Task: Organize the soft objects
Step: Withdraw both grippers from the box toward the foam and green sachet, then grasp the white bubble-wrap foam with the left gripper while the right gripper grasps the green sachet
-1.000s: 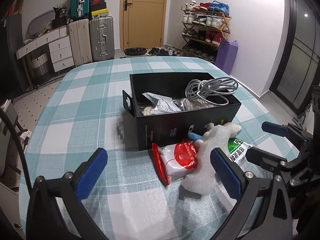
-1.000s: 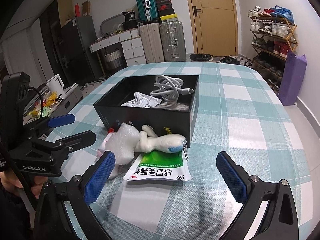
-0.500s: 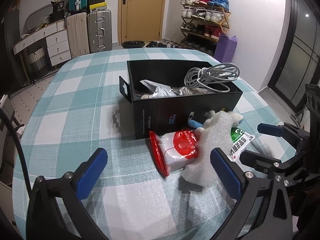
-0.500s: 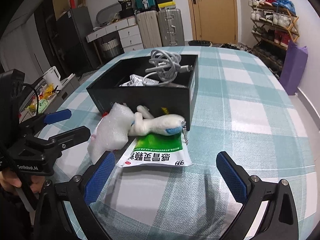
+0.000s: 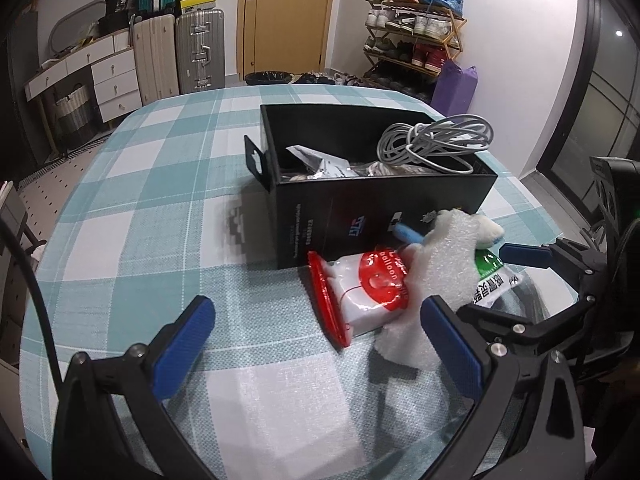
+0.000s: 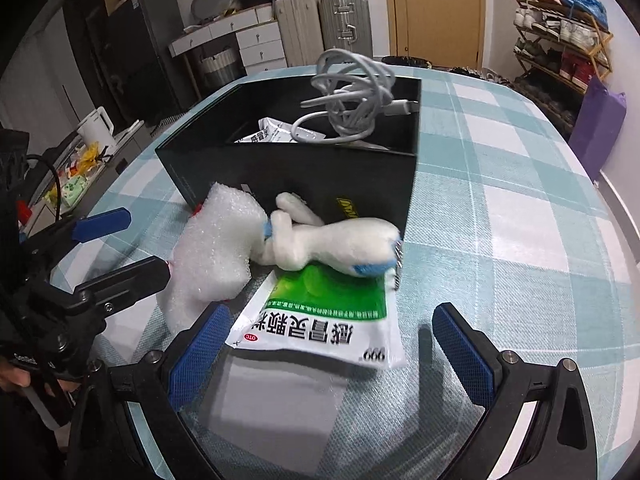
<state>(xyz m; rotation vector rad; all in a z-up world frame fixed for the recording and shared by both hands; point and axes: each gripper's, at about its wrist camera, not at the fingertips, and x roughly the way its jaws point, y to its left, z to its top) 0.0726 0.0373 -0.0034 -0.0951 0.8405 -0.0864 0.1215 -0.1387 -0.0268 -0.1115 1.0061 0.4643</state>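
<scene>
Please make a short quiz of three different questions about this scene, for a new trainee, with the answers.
1. True or false: the coiled white cable lies in the black box.
2. On which item does the white plush toy partly rest?
A. green and white sachet
B. red balloon pack
C. foam wrap
3. Fill in: the right gripper and the left gripper are both ____, holding nothing.

Key: 1 true; 2 A; 3 open.
</scene>
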